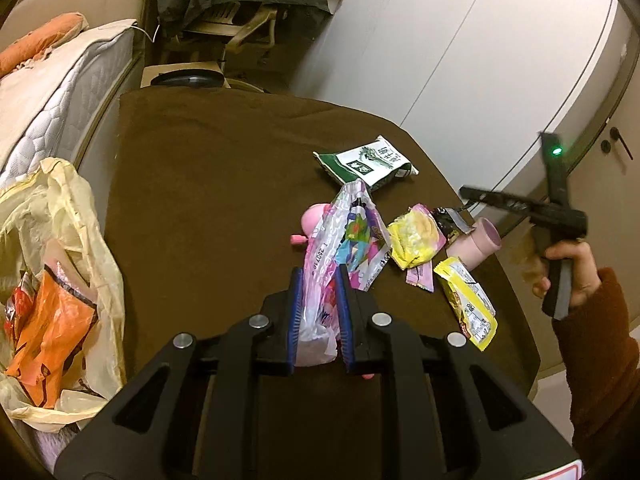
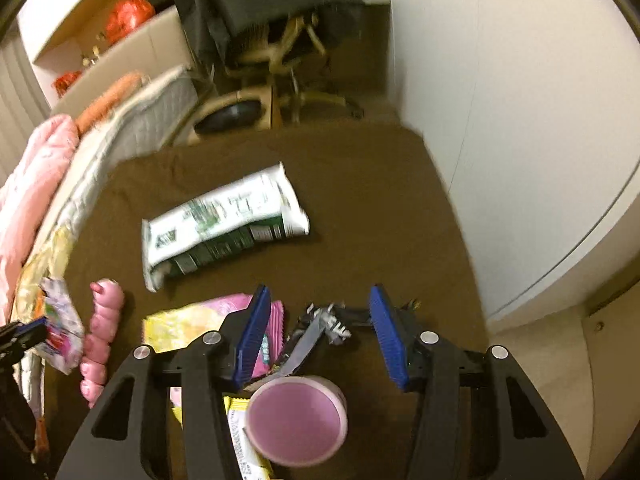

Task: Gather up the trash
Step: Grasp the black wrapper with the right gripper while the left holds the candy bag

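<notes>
Pinching a crumpled pink and multicoloured plastic wrapper (image 1: 344, 248) between its blue pads, the left gripper (image 1: 318, 280) holds it lifted above the brown cloth-covered table (image 1: 208, 184), with the wrapper's upper end fanning out forward of the fingertips. The right gripper (image 2: 318, 300) has its jaws spread wide with nothing between them, positioned above the near right part of the table. Directly below it lies a pink cup (image 2: 296, 420) on its side, open mouth toward the right wrist camera, touching a dark foil wrapper (image 2: 316, 332) just beyond it. A yellow and pink snack packet (image 1: 418, 240) lies just left of the cup, and a yellow sachet (image 1: 468, 304) lies at the table's near right edge. A green and white bag (image 1: 366, 164) lies flat farther back, apart from the other litter. A pink segmented toy (image 2: 100, 336) sits left of the yellow and pink snack packet. At the table's left side stands an open cream plastic bag (image 1: 80, 208) holding an orange wrapper (image 1: 52, 336). Beside the bag is a mattress (image 1: 52, 92); an office chair (image 1: 240, 28) draped with dark clothing stands beyond the table.
</notes>
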`<act>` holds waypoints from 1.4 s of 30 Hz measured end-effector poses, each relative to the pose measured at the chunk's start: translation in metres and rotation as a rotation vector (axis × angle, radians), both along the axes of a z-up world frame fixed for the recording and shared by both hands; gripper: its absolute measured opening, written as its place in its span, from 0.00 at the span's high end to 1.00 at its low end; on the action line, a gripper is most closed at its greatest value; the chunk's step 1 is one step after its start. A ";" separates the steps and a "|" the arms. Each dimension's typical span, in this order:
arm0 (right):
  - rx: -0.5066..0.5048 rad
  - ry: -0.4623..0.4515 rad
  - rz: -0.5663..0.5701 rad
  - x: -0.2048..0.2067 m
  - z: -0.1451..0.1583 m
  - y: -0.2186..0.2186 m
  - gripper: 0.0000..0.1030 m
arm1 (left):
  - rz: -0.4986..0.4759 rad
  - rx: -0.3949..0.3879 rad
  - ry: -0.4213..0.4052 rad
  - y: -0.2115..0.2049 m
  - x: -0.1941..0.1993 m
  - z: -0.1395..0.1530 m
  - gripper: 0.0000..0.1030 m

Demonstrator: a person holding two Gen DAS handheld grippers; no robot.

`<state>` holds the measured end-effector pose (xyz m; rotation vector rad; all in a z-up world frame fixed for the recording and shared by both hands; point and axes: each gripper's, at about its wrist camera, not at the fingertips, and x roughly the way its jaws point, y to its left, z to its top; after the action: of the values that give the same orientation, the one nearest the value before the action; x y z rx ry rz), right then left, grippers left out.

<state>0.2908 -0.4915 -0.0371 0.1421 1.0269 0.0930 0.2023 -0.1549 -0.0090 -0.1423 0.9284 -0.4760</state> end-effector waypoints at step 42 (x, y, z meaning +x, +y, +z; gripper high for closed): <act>-0.285 -0.178 0.010 -0.058 0.007 0.093 0.88 | 0.029 -0.077 0.028 0.049 -0.004 -0.006 0.85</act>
<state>0.2327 -0.3980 -0.0297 -0.1289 0.8535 -0.0322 0.1979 -0.1059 -0.0151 -0.2322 0.9346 -0.4843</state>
